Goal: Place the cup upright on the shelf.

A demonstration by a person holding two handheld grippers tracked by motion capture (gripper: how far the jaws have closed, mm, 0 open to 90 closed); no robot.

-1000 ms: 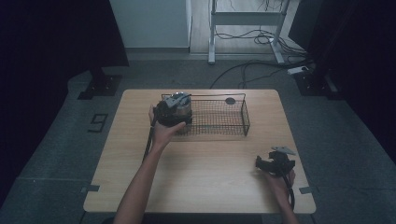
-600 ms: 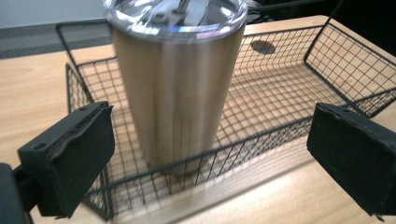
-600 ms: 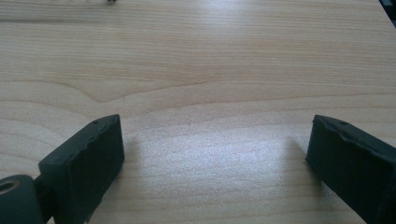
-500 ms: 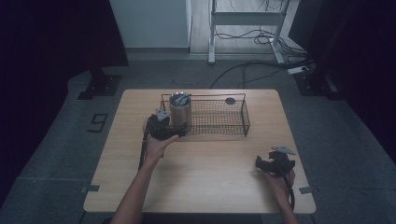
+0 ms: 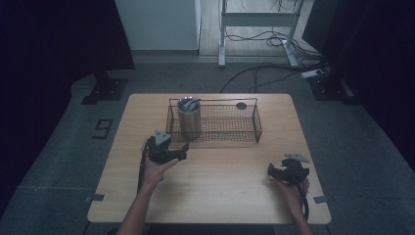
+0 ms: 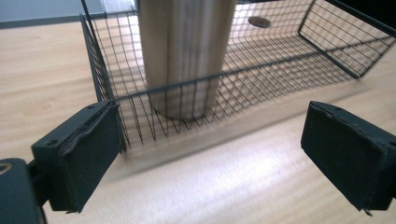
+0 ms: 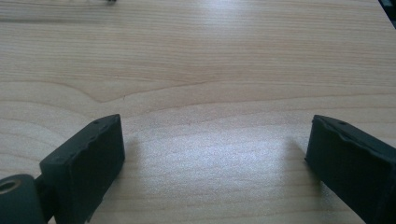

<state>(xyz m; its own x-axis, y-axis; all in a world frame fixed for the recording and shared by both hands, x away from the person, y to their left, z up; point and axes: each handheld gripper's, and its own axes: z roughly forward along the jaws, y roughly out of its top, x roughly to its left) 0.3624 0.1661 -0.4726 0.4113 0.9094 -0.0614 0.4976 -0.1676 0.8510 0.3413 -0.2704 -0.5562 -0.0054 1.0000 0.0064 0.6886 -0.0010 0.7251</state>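
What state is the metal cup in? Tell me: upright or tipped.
Upright. The metal cup stands on its base inside the wire basket, at its left end, its open top facing up; nothing grips it.

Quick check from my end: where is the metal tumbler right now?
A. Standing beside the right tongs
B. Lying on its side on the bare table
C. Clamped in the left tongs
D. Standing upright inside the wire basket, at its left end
D: the metal tumbler stands upright inside the wire basket at its left end; the left tongs are open on the table in front, holding nothing.
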